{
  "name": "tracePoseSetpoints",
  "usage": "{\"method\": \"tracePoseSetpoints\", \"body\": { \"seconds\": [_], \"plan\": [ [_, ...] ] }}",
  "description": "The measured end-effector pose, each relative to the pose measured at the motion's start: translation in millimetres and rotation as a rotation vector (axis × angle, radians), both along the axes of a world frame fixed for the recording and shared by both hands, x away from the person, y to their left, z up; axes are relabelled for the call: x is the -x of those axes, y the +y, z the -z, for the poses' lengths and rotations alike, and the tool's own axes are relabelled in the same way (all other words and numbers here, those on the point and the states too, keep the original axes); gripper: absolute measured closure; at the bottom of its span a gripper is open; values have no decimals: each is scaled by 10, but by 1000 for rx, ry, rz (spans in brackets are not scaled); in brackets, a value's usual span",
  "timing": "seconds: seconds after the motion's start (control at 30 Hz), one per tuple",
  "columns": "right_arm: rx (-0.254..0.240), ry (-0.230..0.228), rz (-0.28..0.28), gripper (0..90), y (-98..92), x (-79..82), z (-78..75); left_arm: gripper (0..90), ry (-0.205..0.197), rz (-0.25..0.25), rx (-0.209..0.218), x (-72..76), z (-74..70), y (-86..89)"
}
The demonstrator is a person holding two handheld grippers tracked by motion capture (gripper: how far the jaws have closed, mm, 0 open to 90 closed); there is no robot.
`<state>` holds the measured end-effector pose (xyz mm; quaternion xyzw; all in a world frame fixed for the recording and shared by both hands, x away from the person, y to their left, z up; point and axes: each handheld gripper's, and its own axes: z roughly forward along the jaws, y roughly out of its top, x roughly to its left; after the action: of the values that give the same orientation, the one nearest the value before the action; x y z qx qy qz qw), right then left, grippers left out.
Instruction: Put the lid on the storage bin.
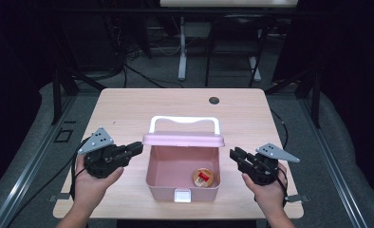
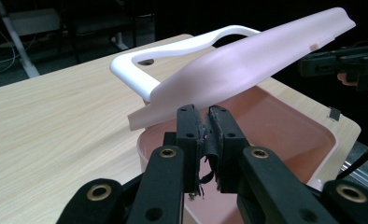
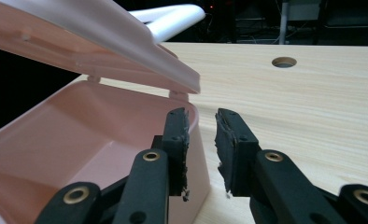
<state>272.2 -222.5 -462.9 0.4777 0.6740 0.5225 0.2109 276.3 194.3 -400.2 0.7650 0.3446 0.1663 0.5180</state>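
Mid-frame on tabletop (image 1: 128,109), pink box (image 1: 182,183) with lid (image 1: 183,139) half-raised; left tongs (image 1: 136,149) closed, empty, at lid's left end, right tongs (image 1: 234,155) slightly parted, empty; risk: unsupported lid drops shut if nudged.

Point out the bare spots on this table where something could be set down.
Free: the table behind the pink box, from its white handle back to the round hole, and the far left and right corners. Crowded: both box sides, flanked by the left gripper and right gripper. Inside the box, a small round item sits front-right.
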Motion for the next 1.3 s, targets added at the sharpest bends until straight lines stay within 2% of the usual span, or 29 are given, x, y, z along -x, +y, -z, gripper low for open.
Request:
{"method": "tracePoseSetpoints", "body": {
  "seconds": [0.1, 0.93, 1.3],
  "plan": [
    [27, -6, 19, 730, -28, 4, 54, 829, 0, 6, -5, 29, 14, 0],
    [34, 29, 60, 693, -109, -29, 332, 826, 26, 18, -19, 195, 184, 20],
    [37, 42, 74, 688, -122, -42, 390, 831, 29, 23, 10, 276, 275, 34]
  ]
}}
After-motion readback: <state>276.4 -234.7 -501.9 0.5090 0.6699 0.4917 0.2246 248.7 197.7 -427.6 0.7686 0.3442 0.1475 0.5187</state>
